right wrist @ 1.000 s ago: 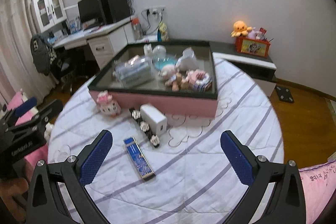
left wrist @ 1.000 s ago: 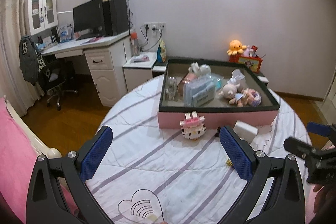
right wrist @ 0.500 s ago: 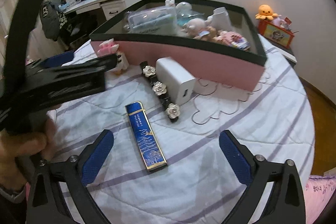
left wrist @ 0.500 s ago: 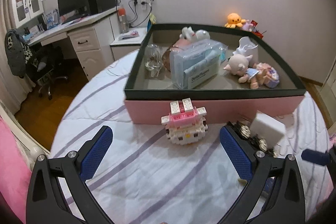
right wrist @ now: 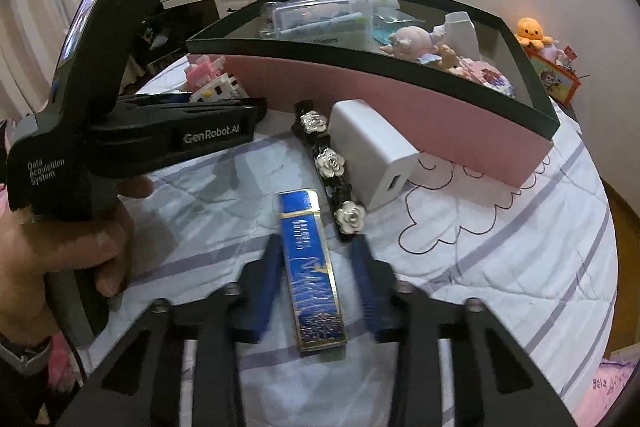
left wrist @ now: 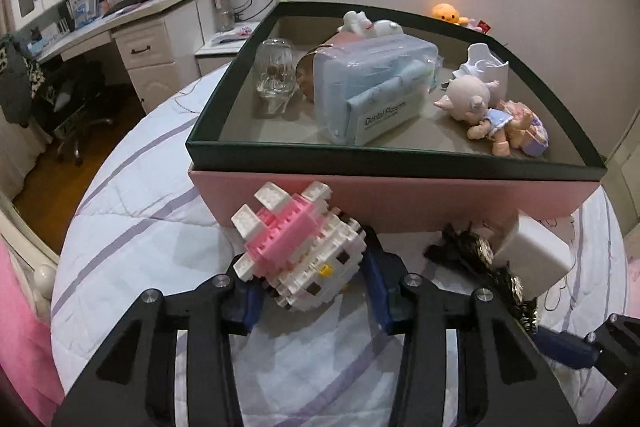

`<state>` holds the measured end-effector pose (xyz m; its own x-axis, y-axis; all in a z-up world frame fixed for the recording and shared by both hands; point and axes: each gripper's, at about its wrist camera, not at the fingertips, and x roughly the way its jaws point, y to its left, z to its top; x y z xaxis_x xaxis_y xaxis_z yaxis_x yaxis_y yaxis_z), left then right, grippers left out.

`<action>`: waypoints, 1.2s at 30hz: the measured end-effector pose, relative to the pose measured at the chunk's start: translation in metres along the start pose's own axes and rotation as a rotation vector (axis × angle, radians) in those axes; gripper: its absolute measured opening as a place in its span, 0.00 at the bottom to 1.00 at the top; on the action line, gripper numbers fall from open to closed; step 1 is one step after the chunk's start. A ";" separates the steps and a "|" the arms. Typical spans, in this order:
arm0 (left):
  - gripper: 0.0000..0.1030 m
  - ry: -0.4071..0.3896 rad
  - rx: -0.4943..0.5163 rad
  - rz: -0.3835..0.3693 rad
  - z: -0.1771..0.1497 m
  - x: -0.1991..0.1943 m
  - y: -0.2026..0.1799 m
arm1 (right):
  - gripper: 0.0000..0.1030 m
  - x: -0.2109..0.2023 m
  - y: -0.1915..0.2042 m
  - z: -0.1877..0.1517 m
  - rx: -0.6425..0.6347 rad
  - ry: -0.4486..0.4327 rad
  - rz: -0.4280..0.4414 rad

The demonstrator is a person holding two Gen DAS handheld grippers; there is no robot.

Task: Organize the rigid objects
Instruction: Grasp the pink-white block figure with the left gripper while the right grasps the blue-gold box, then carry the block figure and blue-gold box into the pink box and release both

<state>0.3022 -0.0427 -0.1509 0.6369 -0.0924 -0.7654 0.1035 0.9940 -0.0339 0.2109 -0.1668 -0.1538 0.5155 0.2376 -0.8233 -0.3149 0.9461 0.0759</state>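
A pink and white block figure (left wrist: 304, 251) lies tilted on the striped cloth in front of the pink box (left wrist: 400, 199). My left gripper (left wrist: 310, 279) is closing and its blue pads (left wrist: 376, 287) press on the figure's sides. In the right wrist view a long blue and gold box (right wrist: 312, 267) lies on the cloth between the jaws of my right gripper (right wrist: 316, 241). These jaws are closing. The left pad is at the box's edge, and a strip of cloth shows between the box and the right pad (right wrist: 364, 275).
A white charger block (right wrist: 372, 151) and a black hair clip with white roses (right wrist: 330, 163) lie beside the blue box. The dark-rimmed tray (left wrist: 400, 157) on the pink box holds a floss pack, a glass shoe and dolls. A hand (right wrist: 60, 259) holds the left gripper close by.
Both grippers came down to the cloth and their jaws went from wide to narrow. The left closed on the block figure, which tipped over. The right closed in around the blue box.
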 end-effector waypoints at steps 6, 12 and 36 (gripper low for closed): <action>0.41 -0.019 -0.019 -0.026 -0.007 -0.014 0.005 | 0.20 -0.008 -0.001 -0.004 0.015 -0.006 0.015; 0.41 -0.043 -0.016 -0.028 -0.013 -0.033 0.010 | 0.20 -0.022 -0.003 -0.003 0.028 -0.026 0.042; 0.41 -0.225 0.055 -0.087 0.075 -0.082 0.012 | 0.20 -0.046 -0.060 0.127 0.077 -0.251 0.023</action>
<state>0.3083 -0.0273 -0.0400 0.7775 -0.1939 -0.5982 0.2028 0.9778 -0.0532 0.3071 -0.2062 -0.0491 0.6934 0.2969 -0.6566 -0.2717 0.9516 0.1433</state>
